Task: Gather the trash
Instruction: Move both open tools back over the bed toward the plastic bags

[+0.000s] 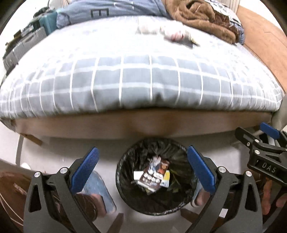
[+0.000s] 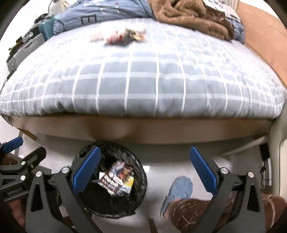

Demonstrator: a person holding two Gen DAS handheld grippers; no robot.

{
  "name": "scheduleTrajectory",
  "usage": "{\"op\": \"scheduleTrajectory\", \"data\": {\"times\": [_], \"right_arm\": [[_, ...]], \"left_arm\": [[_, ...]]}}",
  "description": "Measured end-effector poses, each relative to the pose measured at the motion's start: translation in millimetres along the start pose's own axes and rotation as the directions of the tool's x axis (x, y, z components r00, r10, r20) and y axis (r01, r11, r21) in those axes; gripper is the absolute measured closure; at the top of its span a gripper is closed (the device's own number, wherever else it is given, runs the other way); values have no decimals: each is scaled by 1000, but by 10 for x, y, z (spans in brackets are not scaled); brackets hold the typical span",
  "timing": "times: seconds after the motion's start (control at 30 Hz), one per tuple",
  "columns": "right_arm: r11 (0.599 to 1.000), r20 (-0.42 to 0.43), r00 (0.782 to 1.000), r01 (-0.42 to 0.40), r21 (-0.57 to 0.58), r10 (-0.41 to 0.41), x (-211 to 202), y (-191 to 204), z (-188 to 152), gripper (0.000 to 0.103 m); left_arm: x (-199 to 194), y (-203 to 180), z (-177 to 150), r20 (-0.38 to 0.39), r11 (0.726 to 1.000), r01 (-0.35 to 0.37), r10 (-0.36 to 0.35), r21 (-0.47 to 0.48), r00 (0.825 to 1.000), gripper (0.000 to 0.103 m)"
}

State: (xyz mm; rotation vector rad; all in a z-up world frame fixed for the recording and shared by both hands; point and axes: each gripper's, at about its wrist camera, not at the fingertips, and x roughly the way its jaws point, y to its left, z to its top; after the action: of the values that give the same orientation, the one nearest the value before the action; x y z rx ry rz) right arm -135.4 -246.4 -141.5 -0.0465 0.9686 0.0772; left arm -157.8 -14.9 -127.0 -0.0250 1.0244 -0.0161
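Observation:
A round bin with a black liner [image 1: 123,179] stands on the floor below the bed's foot; it also shows in the right wrist view [image 2: 141,181]. Several wrappers [image 1: 154,176] lie inside it. My left gripper [image 1: 143,164] is open and empty, straight above the bin. My right gripper [image 2: 145,164] is open and empty, just right of the bin. Crumpled white and red trash [image 1: 172,35] lies far up on the bed; it also shows in the right wrist view [image 2: 120,35].
The bed with a blue checked cover [image 1: 136,78] fills the view ahead on a wooden frame [image 1: 143,125]. A brown blanket [image 1: 206,18] and blue bedding [image 1: 111,9] lie at its head. The person's slippered feet [image 2: 179,191] stand on the white floor.

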Motion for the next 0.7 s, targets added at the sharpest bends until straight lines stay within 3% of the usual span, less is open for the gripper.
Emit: {"op": "scheduleTrajectory", "data": {"times": [0.3,0.7], "right_arm": [[999,99,995,-22,-23,25,-84,97,673,8],[997,155,986,-52,-55,60,278,200,1528,8]], "left_arm": [[-77,136,685,82,999,5,-1,-54,997,6],[396,203,1860,131,997,-24,33,-72,991,7]]}}
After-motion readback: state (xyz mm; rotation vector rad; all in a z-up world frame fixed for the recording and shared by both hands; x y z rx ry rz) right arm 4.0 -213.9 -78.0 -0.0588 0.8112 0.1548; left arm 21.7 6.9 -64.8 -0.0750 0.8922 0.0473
